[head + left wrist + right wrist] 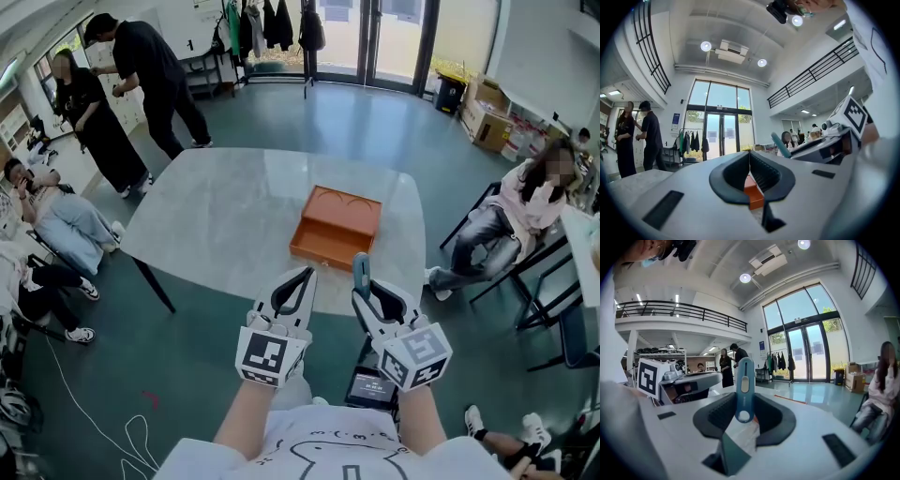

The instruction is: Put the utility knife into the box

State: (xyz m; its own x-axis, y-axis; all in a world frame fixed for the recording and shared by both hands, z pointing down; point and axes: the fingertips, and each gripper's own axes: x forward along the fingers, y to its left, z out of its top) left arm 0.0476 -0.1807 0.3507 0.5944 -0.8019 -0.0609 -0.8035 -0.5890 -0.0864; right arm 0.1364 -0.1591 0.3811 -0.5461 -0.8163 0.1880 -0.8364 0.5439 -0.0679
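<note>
An open orange box (336,228) lies on the pale marble table (216,216), past its middle, empty inside. My right gripper (366,289) hovers over the table's near edge, shut on a teal utility knife (361,270). The knife (744,383) stands upright between the jaws of the right gripper (744,404), its slider facing the camera. To its left, my left gripper (306,277) is shut with nothing in it. In the left gripper view the left gripper (750,155) shows its tips touching, and a bit of the orange box (754,196) shows through the gap below them.
A person sits on a chair (514,234) close to the table's right side. Two people stand at the far left (141,75), and others sit on the floor at the left (56,225). Cardboard boxes (487,122) are stacked at the far right wall.
</note>
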